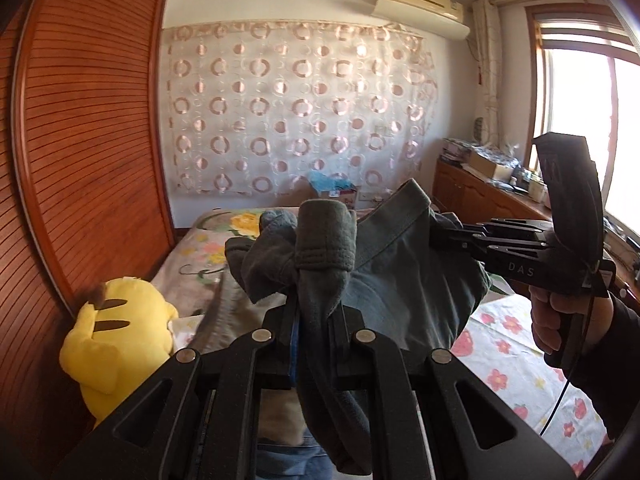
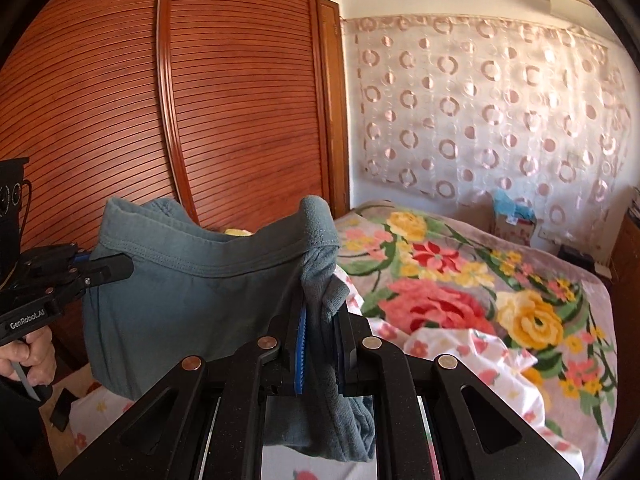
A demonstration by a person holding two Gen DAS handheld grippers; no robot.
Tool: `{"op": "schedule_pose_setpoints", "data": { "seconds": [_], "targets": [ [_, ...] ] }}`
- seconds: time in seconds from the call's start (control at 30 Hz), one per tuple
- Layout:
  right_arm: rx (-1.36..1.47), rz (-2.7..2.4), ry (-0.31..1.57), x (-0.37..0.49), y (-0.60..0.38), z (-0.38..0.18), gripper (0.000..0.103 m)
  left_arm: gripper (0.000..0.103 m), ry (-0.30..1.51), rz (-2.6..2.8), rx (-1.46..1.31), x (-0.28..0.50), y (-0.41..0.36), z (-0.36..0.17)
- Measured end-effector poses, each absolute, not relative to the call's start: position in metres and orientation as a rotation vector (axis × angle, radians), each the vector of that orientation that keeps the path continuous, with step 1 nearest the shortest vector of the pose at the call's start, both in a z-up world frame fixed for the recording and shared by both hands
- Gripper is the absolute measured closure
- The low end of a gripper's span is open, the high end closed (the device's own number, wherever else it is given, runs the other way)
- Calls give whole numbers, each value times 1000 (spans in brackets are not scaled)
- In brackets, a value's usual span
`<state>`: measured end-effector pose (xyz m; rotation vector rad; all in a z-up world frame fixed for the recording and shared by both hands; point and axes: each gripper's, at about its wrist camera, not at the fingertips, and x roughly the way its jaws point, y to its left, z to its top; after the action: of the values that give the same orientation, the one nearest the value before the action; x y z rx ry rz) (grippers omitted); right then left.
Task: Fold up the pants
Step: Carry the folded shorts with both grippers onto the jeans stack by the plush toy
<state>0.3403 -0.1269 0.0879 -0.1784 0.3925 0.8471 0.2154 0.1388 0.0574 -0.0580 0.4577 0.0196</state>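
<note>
- there is one pair of pants (image 1: pixel 400 280), grey-blue, of soft knit cloth with a stitched waistband; it hangs in the air above the bed (image 2: pixel 460 280), stretched between the two claws.
- there are two claws, both of black plastic with flat arms and round metal rivets.
- the left claw (image 1: pixel 316 312) is pressed closed on a bunched fold of the pants; the cloth goes between its fingers and falls down behind them.
- the right claw (image 2: pixel 320 320) is also closed on the pants, at the other end of the waistband; its blue ribbed pads (image 2: pixel 302 344) press the fabric.
- in the left wrist view the right claw comes in from the right side, held by one hand (image 1: pixel 548 320) in a dark sleeve.
- in the right wrist view the left claw comes in from the left side, held by one hand (image 2: pixel 32 356).
- one yellow plush toy (image 1: pixel 116 344) with brown stripes lies at the edge of the bed, beside the wooden wardrobe (image 1: pixel 80 140) with thin horizontal slats.
- the bed has one blanket with big flowers (image 2: pixel 440 292) and one white sheet with small red flowers (image 1: pixel 512 344).
- one sheer curtain (image 1: pixel 292 108) with a pattern of round rings hangs on the wall behind.
</note>
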Motion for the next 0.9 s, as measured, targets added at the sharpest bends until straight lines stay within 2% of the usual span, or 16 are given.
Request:
{"op": "schedule_pose_setpoints", "data": {
  "seconds": [0.47,0.9],
  "targets": [
    [-249,960,352,407,-70,58,92,91,467,174,-153,225,196,23],
    [-318,1033,421,454,-22,33,92,91,544,255,-233,222,217,-20]
  ]
}}
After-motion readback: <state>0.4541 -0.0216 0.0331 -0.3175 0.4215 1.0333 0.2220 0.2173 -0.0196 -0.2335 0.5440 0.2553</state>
